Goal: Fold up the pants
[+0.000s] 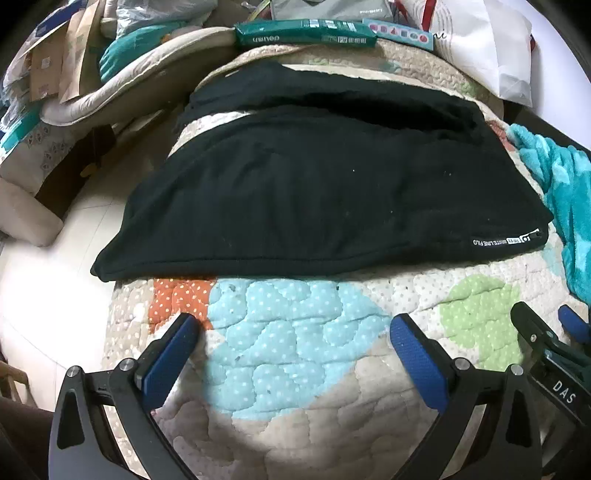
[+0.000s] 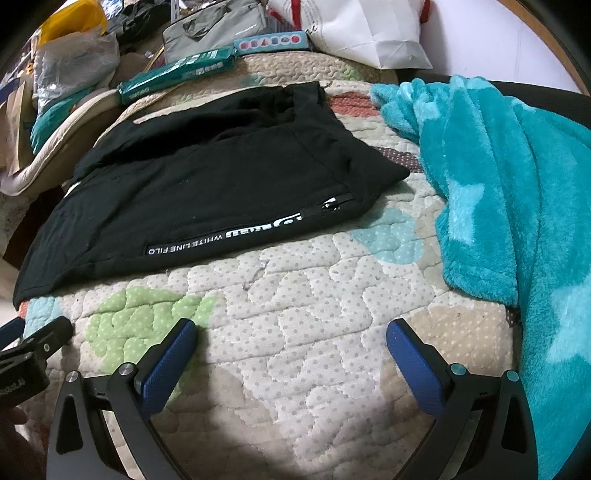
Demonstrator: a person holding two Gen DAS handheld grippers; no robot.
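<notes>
The black pants lie folded flat on the quilted bed cover, with a white printed strip near their right edge. They also show in the right wrist view, with the white lettering and a zip pocket facing me. My left gripper is open and empty, just short of the pants' near edge. My right gripper is open and empty over the quilt, a little nearer than the pants. The right gripper's tip also shows at the right edge of the left wrist view.
A teal fleece blanket lies heaped at the right of the bed. Teal packets, a white bag and several other bags crowd the far edge. The bed's left edge drops to a pale floor.
</notes>
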